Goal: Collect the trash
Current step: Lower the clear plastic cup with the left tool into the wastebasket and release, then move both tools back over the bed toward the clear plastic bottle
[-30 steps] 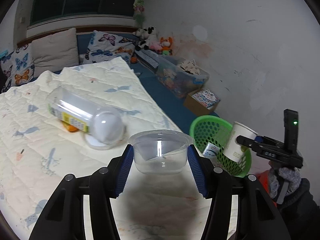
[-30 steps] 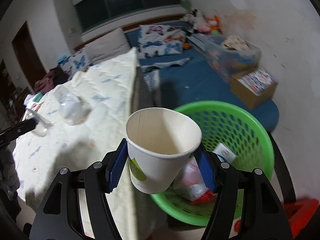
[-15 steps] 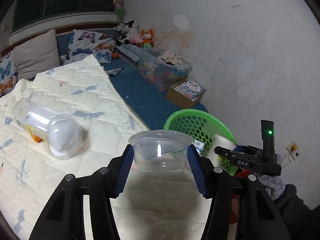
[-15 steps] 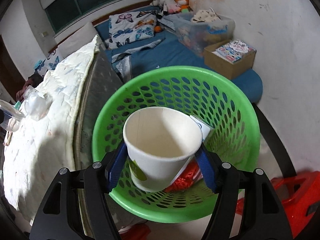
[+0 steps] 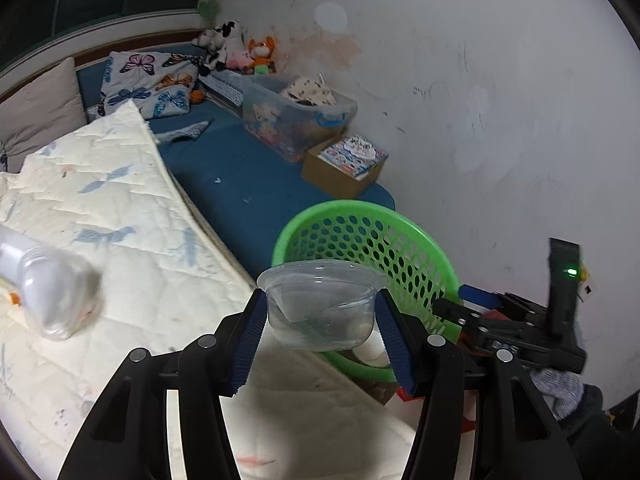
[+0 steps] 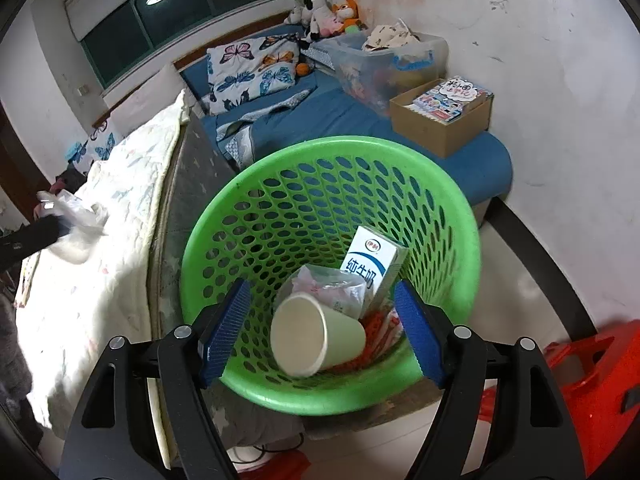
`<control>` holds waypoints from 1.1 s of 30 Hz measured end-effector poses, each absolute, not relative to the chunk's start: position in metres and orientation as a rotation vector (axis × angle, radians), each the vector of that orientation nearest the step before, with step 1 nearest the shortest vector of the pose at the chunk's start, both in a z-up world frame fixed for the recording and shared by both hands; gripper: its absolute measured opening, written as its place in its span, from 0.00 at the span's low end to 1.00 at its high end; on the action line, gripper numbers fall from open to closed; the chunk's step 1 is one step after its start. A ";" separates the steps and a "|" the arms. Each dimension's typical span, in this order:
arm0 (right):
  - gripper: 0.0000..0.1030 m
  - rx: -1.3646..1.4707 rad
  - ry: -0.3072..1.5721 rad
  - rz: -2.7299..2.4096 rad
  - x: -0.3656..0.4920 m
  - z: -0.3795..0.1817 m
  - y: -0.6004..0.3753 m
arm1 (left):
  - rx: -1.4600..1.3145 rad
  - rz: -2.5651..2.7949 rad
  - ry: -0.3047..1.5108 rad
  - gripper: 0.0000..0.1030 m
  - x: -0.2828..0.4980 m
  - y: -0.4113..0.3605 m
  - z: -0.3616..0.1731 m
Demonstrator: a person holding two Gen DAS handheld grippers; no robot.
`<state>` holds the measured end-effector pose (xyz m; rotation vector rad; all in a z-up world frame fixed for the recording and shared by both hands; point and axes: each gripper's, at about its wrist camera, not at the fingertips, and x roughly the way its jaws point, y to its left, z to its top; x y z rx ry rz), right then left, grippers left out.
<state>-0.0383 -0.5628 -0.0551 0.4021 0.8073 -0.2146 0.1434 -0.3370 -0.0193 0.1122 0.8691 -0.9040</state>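
Observation:
My left gripper is shut on a clear plastic cup, held over the edge of the quilted bed, just short of the green mesh basket. In the right wrist view the green basket fills the middle. A white paper cup lies on its side at the bottom, beside a milk carton and crumpled wrappers. My right gripper hangs above the basket with its jaws opening, its pads apart from the paper cup. A clear plastic bottle lies on the quilt at the left.
A cardboard box and a clear storage tub stand on the blue mat behind the basket. A red plastic stool is at the right, close to the wall. Pillows and soft toys line the back.
The right gripper moved over the basket and let go of the paper cup, which now lies inside. The left gripper carried the clear cup rightward, towards the basket.

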 end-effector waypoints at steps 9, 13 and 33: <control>0.73 0.444 0.780 -0.215 -0.057 -0.049 -0.568 | 0.153 -0.918 0.939 0.53 0.147 -0.379 -0.039; 0.73 0.448 0.776 -0.210 -0.060 -0.049 -0.568 | 0.162 -0.922 0.954 0.53 0.148 -0.389 -0.043; 0.73 0.430 0.760 -0.169 -0.059 -0.038 -0.545 | 0.152 -0.906 0.931 0.60 0.148 -0.363 -0.036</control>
